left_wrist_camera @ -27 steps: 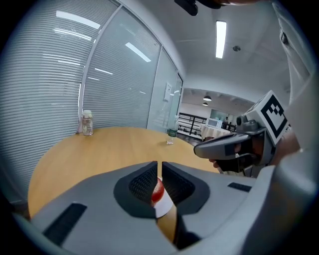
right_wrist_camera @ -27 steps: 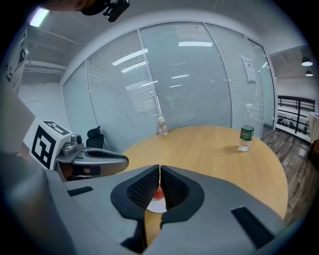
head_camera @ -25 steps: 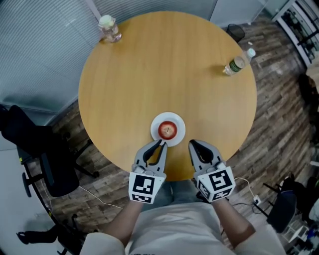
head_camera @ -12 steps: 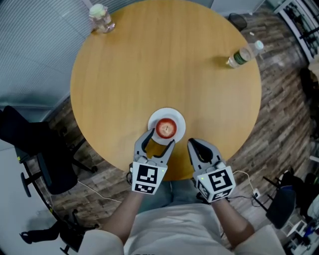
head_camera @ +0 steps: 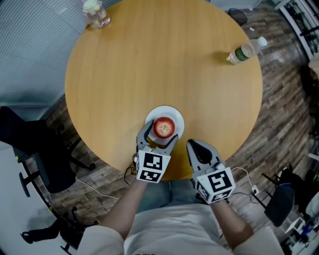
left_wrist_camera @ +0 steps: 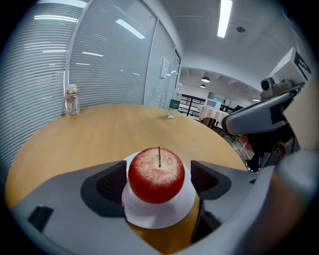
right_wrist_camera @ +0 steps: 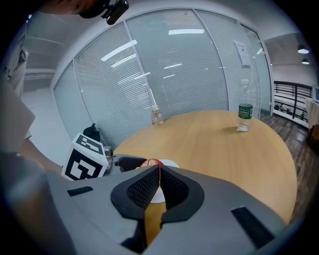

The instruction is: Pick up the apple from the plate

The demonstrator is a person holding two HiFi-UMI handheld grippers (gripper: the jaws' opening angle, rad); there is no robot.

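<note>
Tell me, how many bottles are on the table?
2. A clear bottle stands at the table's far left edge; a green-labelled bottle stands near its far right edge. None looks hidden.

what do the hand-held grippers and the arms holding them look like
Both the left hand-held gripper and right hand-held gripper are grey plastic with two tapering jaws lined with black textured pads. Each carries a white cube printed with black square markers. The person wears light cream sleeves.

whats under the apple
A white plate lies under the apple and rests on the wooden table. Only the plate's outer part shows around the fruit. Its middle, where the apple stands, is covered.
</note>
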